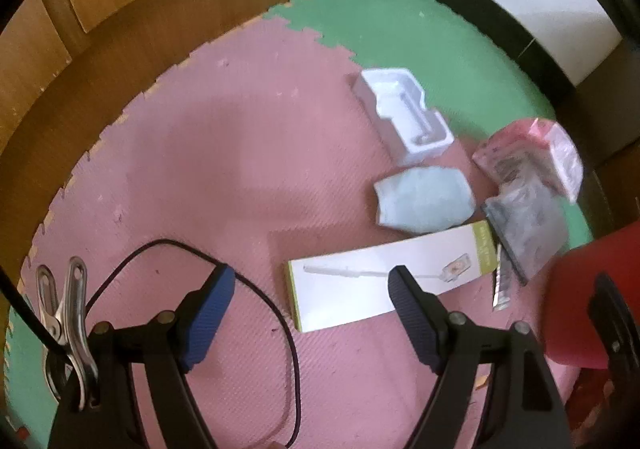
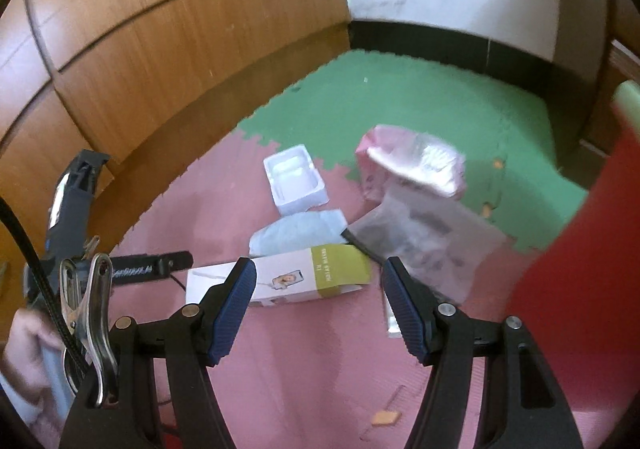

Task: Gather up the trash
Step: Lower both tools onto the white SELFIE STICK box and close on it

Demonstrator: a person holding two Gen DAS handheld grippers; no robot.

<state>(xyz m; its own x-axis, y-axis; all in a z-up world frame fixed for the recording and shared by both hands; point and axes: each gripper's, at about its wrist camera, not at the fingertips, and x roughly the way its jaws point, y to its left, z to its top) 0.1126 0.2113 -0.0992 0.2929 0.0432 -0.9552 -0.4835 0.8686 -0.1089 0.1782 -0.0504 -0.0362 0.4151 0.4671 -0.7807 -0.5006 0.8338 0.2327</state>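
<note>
The long white box [image 1: 390, 281] with green ends lies flat on the pink floor mat [image 1: 224, 177], just ahead of the left claw [image 1: 308, 309]; its near edge runs behind the claw's right finger. Both fingers are spread wide with nothing between them. Beyond the box lie a pale blue pouch [image 1: 424, 203], a white foam tray [image 1: 404, 113] and crumpled plastic bags [image 1: 528, 177]. The right claw [image 2: 318, 309] is likewise spread and empty, the same box [image 2: 280, 281] just ahead of its left finger. A red bin [image 2: 580, 249] stands to its right.

Textured matt foam floor mat [image 1: 224, 177]; smooth cardboard box [image 1: 360, 289]; white foam tray [image 1: 404, 117]; crinkly glossy plastic bags [image 2: 416, 169]; wood-grain wall panels [image 2: 160, 29].
</note>
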